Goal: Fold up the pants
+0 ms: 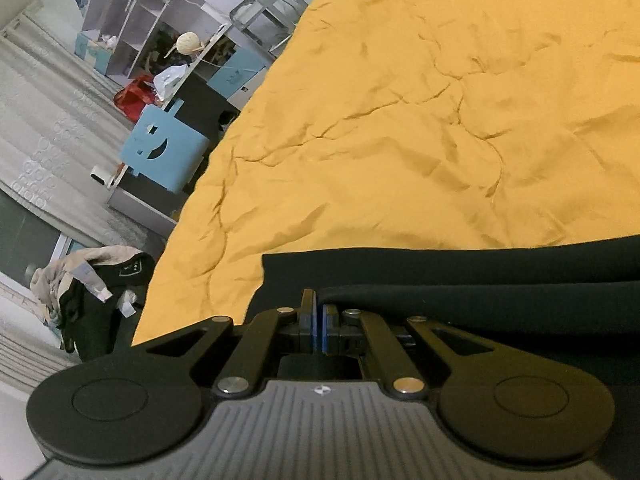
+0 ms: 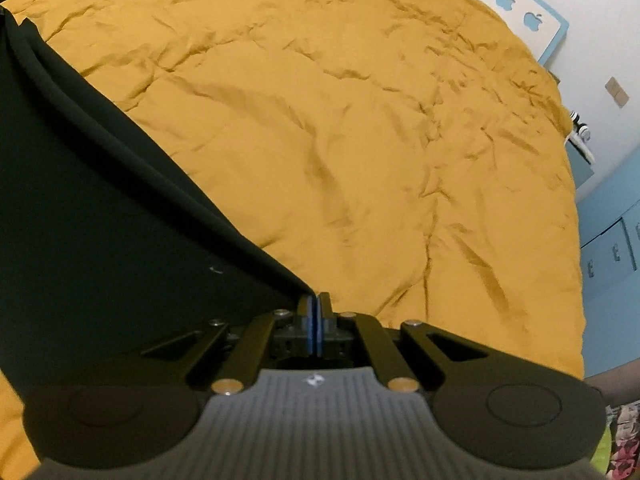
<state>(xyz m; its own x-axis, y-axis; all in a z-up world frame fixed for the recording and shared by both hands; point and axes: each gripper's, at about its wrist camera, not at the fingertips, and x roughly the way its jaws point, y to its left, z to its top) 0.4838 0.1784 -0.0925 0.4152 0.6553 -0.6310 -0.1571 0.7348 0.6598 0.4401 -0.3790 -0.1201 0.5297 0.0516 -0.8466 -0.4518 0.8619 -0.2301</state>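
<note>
L gripper (image 1: 319, 312): blue-padded jaws clenched on an edge of the black soft-fabric pants (image 1: 460, 280); cloth runs from the tips off to its right as a folded band. R gripper (image 2: 316, 306): jaws pinched shut on a pants corner; dark panel (image 2: 100, 208) stretches away to its left. Beyond both tools: wrinkled mustard-yellow bedspread (image 1: 420, 120), pants lying over its near part. Further left of L gripper: blue smiley-face chair (image 1: 164, 148), then white cube shelving (image 1: 160, 24).

Pants (image 2: 100, 208) mostly off-frame, btm-left.
</note>
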